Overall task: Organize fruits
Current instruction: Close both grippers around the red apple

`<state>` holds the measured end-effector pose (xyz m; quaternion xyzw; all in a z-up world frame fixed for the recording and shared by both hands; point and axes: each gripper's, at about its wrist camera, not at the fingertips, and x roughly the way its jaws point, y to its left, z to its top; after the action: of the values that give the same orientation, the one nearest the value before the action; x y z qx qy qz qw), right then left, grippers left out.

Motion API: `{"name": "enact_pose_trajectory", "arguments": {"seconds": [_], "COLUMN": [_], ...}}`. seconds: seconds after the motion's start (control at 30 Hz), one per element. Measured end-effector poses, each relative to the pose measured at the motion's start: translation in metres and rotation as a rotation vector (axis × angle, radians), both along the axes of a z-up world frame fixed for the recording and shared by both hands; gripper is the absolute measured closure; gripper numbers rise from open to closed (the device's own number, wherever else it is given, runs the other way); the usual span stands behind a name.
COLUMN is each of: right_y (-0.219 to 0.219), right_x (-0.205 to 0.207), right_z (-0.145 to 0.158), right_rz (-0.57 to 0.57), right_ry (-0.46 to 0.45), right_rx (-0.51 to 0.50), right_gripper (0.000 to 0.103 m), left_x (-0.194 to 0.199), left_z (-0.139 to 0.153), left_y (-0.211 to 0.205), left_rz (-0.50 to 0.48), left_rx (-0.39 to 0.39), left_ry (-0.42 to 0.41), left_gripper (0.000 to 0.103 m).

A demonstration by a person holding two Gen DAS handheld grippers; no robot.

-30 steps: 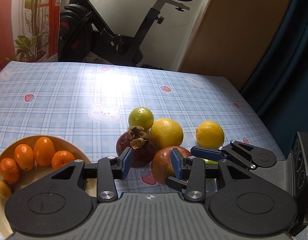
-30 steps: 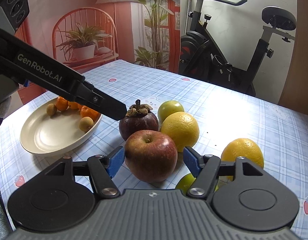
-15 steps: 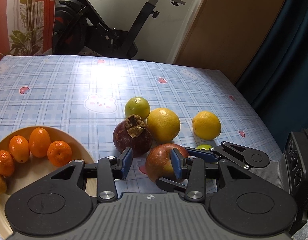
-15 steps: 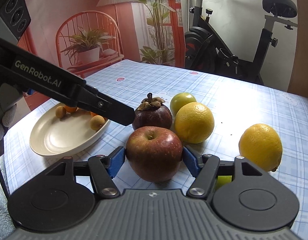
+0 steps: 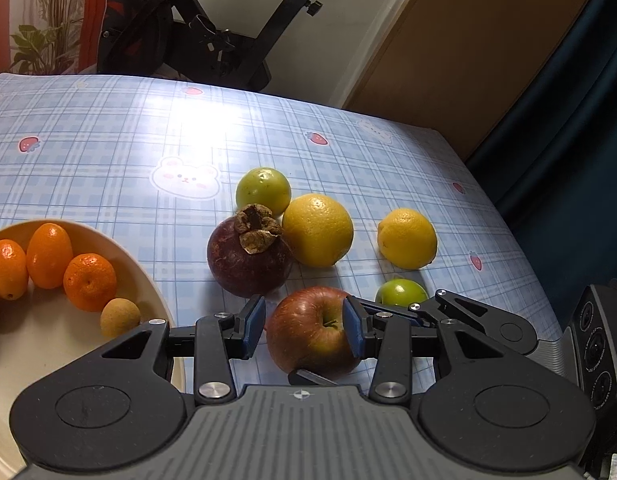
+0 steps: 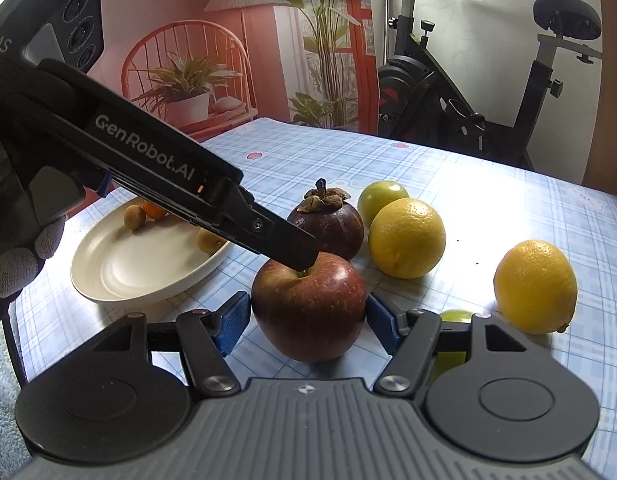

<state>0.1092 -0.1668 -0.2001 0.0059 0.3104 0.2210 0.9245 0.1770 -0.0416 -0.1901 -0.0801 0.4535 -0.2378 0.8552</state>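
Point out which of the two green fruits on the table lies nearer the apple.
The green fruit beside the right tool, just behind the apple. The other green one sits farther back, beyond the mangosteen.

Glossy, seemingly smooth apple skin

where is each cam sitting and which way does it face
Left wrist: on the left gripper, angled down over the apple toward the exercise bike; its own fingers show, and the right gripper entering from the right.
Right wrist: on the right gripper, facing the apple between its pads, plate to the left; the left gripper and a gloved hand show.
Shared: apple, mangosteen, plate, bike.
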Motion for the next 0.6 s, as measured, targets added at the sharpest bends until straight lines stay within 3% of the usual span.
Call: {"name": "enact_pose_trajectory", "arguments": {"seconds": [0.07,0.17,0.6], "right_y": [0.0012,-0.0003,-0.0044], "right_x": [-0.0018,-0.0032,-0.0014], "right_z": [-0.0009,-0.0031,-0.0061], "right_rz": [0.003,-0.006,-0.017], "right_ry": [-0.004,0.003,0.004], "right_rx": [-0.017,-0.003,0.015], "right_gripper": [0.036,0.036,0.038], "left_x": [-0.0001,0.0,0.0017], "left_z": [-0.0021,-0.0022,-0.0069], "left_y": [-0.0026,-0.0041,-0.0111], "left_rz": [-0.011,-0.024,-0.065], "left_rx": [0.004,0.022,0.025], "left_ry": [0.002,-0.005,0.005], "left_gripper": [0.057,0.047,0.043]}}
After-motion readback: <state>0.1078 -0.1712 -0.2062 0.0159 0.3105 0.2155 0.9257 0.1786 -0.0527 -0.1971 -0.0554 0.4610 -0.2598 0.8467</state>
